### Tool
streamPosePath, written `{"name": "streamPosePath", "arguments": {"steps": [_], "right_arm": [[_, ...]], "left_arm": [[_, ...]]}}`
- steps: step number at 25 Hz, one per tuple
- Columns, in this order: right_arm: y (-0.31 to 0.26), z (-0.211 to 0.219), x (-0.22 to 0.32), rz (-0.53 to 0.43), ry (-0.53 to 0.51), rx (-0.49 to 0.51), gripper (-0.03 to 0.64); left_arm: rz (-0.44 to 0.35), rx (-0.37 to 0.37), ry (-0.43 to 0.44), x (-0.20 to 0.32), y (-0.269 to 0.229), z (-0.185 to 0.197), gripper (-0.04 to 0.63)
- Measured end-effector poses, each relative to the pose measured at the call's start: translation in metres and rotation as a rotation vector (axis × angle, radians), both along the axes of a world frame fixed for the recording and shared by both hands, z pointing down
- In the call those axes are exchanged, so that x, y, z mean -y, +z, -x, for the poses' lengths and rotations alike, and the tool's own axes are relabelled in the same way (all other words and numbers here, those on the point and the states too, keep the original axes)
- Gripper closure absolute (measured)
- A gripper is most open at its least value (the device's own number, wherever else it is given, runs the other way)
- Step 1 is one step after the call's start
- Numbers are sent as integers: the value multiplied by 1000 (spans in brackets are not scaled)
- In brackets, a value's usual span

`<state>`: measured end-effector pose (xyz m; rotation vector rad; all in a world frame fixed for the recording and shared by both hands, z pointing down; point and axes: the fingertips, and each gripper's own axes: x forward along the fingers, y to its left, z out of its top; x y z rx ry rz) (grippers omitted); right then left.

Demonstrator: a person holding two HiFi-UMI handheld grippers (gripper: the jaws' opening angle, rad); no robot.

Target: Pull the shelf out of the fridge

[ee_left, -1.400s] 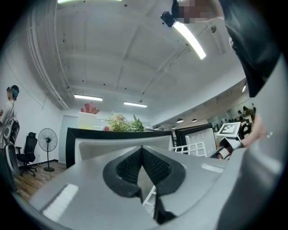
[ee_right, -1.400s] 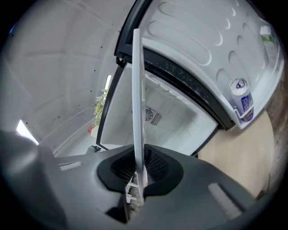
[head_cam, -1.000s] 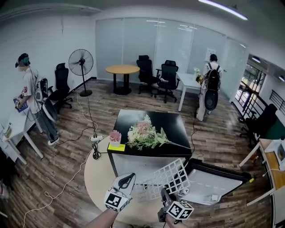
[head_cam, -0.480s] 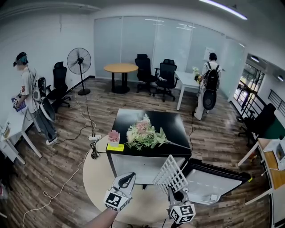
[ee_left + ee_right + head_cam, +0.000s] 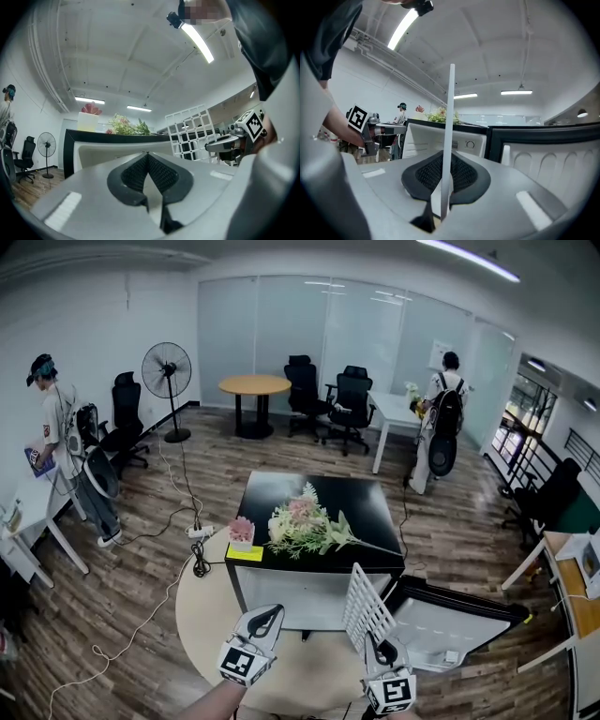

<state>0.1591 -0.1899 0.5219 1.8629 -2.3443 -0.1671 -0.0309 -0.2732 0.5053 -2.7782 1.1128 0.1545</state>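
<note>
On my right gripper (image 5: 446, 183) the fingers are clamped on the lower edge of the shelf (image 5: 451, 117). That gripper's own view gives me the shelf only edge-on, a thin white strip rising straight up from between the pads. My left gripper (image 5: 147, 157) has its fingers pressed together with nothing between them. Its view gives what the right one cannot: the shelf face-on, a white wire grid of square cells, standing upright off to the right beside the right gripper's marker cube. Only the head view shows both grippers at once, side by side and apart, low in the picture. There the shelf rises from the right gripper as a narrow slanted grid, clear of the fridge (image 5: 305, 594). It is in the air just before the front right corner of the cabinet, between the white front and the open door (image 5: 441, 626) that swings out to the right. The shelf looks whole, made of thin white bars. The right gripper view alone shows a round knob (image 5: 470, 145) on the fridge's white face and the moulded inner side of the door. On the black fridge top a bunch of flowers (image 5: 302, 523) lies across the middle toward the front right corner. A small pink plant (image 5: 242, 527) stands at the front left corner, with a yellow note (image 5: 245, 550) at the front left edge. The fridge stands on a round beige surface (image 5: 211, 615). Further out I see a standing fan (image 5: 167, 371), a person (image 5: 56, 427) at a desk on the left and a second person (image 5: 445, 399) at the back right.
</note>
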Motion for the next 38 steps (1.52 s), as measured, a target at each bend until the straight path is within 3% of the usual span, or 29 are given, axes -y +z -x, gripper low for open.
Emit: {"name": "streamPosePath", "arguments": {"steps": [4,8,18,24,38], "right_arm": [[-17,4,-6,-94,-4,-63,581],[-34,3,-6,-154,6,-36,581],[-33,-21,6,-115,54,176,581],[-36,-18,8,-113,45,225,583],[-36,-19,11,-117,44,233,583]], "left_arm": [[-15,9,-16,1,0,5,595],[-4,4,-36,2,0,12,595],[-41,9,-48,-8,-2,17,595],[-35,1,-72,-13,-8,20,595],[-4,16,-91,-13,7,21,595]]}}
